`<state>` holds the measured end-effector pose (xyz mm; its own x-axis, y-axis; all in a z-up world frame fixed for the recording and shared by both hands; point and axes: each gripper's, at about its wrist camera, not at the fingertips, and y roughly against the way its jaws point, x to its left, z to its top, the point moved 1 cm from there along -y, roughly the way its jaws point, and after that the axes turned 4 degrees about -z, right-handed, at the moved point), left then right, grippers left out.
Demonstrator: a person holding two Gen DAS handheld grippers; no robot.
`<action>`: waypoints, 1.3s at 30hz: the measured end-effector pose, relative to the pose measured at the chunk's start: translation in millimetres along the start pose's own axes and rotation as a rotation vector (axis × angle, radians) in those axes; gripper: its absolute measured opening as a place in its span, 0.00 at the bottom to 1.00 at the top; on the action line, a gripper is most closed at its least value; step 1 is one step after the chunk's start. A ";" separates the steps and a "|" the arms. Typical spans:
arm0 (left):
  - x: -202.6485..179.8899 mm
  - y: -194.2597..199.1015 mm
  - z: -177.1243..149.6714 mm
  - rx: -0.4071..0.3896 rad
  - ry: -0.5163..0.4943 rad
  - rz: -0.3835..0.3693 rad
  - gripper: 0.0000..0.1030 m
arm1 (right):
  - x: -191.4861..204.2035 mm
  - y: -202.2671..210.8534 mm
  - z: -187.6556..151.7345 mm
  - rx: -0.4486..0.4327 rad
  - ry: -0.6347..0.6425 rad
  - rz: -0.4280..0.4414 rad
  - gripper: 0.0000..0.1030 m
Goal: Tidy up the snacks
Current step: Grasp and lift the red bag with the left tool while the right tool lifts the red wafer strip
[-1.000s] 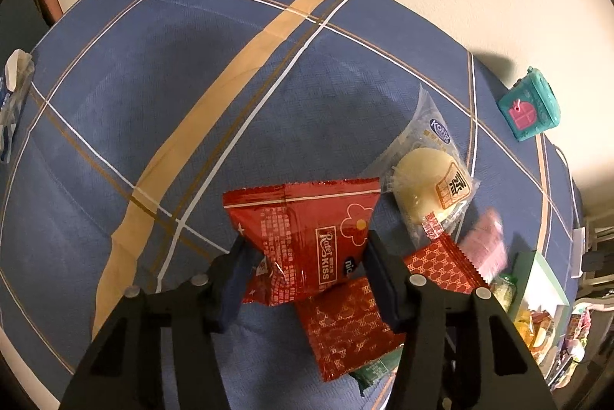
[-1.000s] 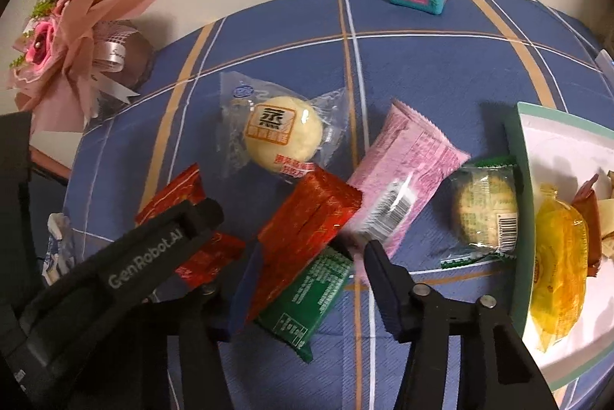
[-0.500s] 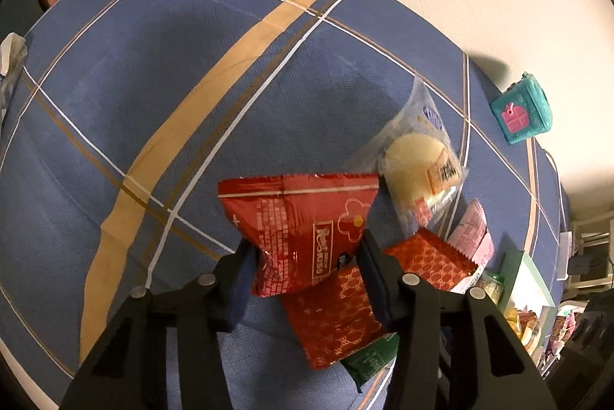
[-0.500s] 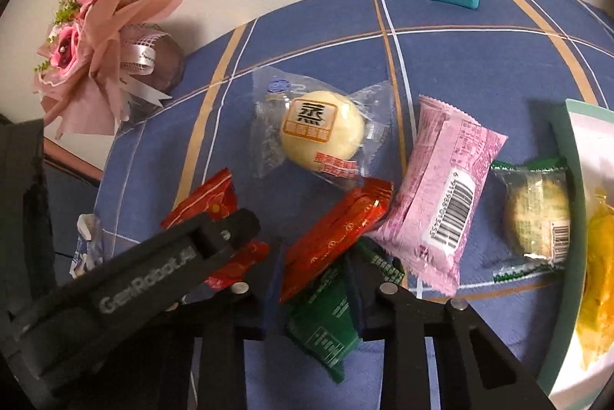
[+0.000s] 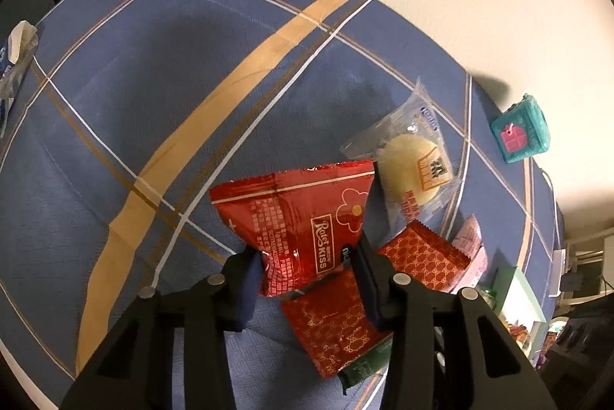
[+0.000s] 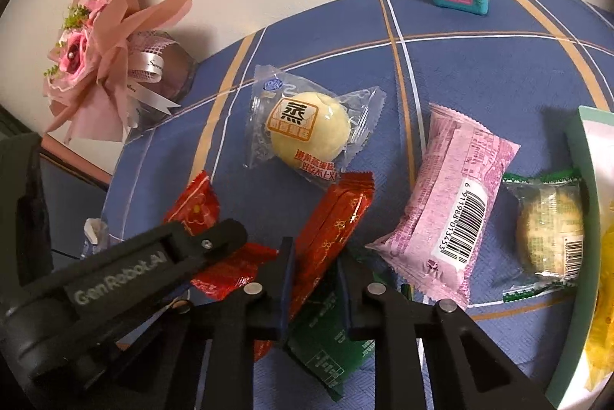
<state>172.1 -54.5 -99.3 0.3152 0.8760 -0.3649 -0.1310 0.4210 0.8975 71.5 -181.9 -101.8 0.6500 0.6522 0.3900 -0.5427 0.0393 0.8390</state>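
— What changed since a second ago?

— Both sets of jaws have narrowed and are closing now. My left gripper (image 5: 309, 279) pinches the glossy red snack bag (image 5: 297, 218), whose lower end is squeezed between the pads. My right gripper (image 6: 316, 285) closes on the patterned red packet (image 6: 332, 222), which tilts up over the green packet (image 6: 330, 341).

— And the rest?

— On the blue checked tablecloth (image 6: 479, 72): the steamed cake packet (image 6: 307, 135), the pink wrapper (image 6: 449, 206) and the clear cookie pack (image 6: 545, 233), just beside the tray (image 6: 575, 149).
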 end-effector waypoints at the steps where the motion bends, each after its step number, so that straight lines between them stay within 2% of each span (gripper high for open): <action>1: 0.7 2.1 -0.7 -0.004 -0.003 0.000 0.44 | -1.4 3.0 0.3 -0.006 -0.003 0.002 0.17; 13: -13.8 32.3 -5.3 -0.056 -0.025 0.004 0.44 | -3.8 39.5 7.1 -0.054 0.013 0.018 0.12; 22: -41.2 56.9 -16.1 -0.098 -0.081 0.003 0.44 | -14.3 87.7 13.7 -0.122 0.019 0.002 0.12; 30: -74.8 67.6 -35.0 -0.115 -0.156 0.002 0.44 | -40.8 121.8 12.9 -0.150 -0.012 -0.016 0.12; 39: -119.0 68.0 -64.5 -0.103 -0.249 -0.021 0.44 | -90.7 162.9 14.4 -0.193 -0.082 -0.059 0.12</action>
<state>65.1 -114.9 -10.9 0.5384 0.7876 -0.2996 -0.2132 0.4713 0.8558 -68.2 -245.5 5.0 0.7202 0.5811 0.3789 -0.5894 0.2246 0.7760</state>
